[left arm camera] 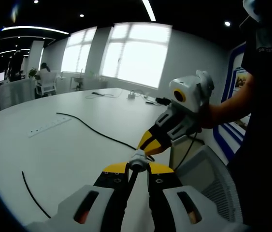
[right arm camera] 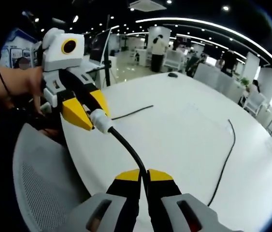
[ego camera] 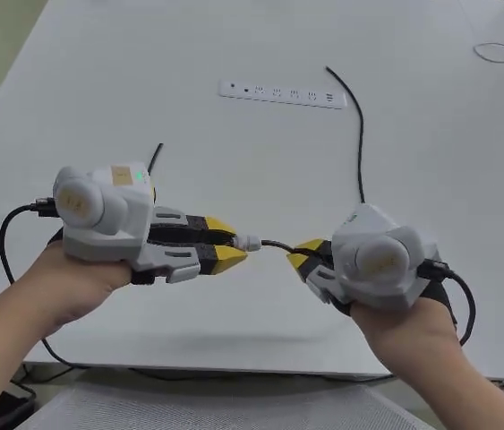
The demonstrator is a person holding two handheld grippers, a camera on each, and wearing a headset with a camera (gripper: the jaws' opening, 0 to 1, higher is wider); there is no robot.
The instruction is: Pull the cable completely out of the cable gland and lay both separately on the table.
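Head view: above the white bench (ego camera: 234,161), our left claw (ego camera: 234,249) points toward 3 o'clock, clamped on the small white plastic cable gland (ego camera: 246,242); our right claw (ego camera: 301,255) faces it, pinched shut on the thin black cable (ego camera: 274,244).

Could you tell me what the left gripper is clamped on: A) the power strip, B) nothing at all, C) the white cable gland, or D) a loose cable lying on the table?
C: the left gripper has its yellow tips shut on the cable gland, and the right gripper pinches the cable that runs into that gland.
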